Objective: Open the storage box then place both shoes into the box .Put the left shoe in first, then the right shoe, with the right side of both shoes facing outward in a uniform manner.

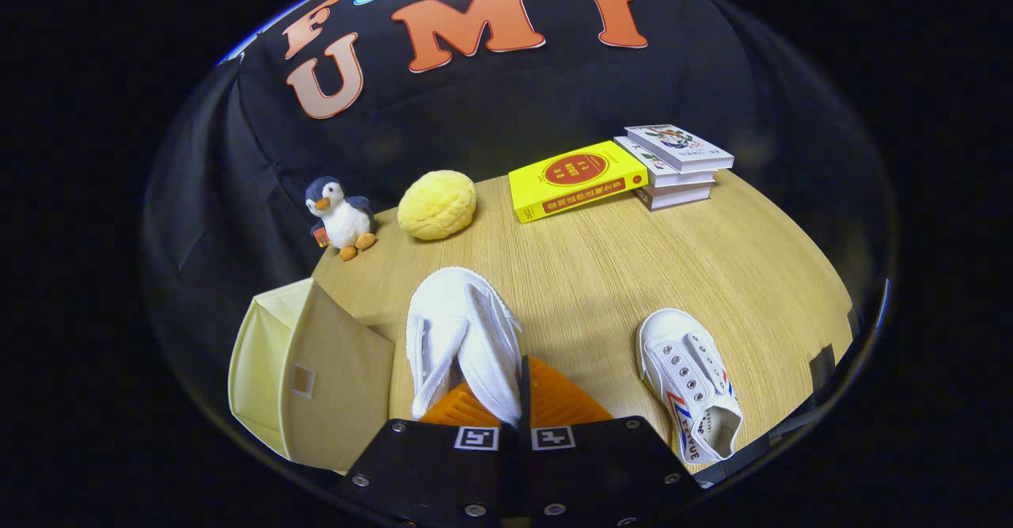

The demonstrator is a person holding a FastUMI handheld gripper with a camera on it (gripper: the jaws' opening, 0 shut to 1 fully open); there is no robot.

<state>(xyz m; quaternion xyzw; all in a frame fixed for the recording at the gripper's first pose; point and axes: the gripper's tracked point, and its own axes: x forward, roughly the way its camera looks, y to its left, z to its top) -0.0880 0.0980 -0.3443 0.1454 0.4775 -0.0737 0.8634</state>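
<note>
Gripping the white shoe (463, 338) between closed jaws, beside the storage box (309, 370).

Two white shoes on the worktop (601, 275): one shoe (463, 338) gripped between the fingers of the single claw (518, 401), the other shoe (692, 381) lying apart beside it. One storage box (309, 374), pale yellow. One plush penguin (340, 215). One yellow bun-shaped cushion (437, 204). And books: one yellow book (576, 179) plus a stack of three (677, 165), four in all.
</note>
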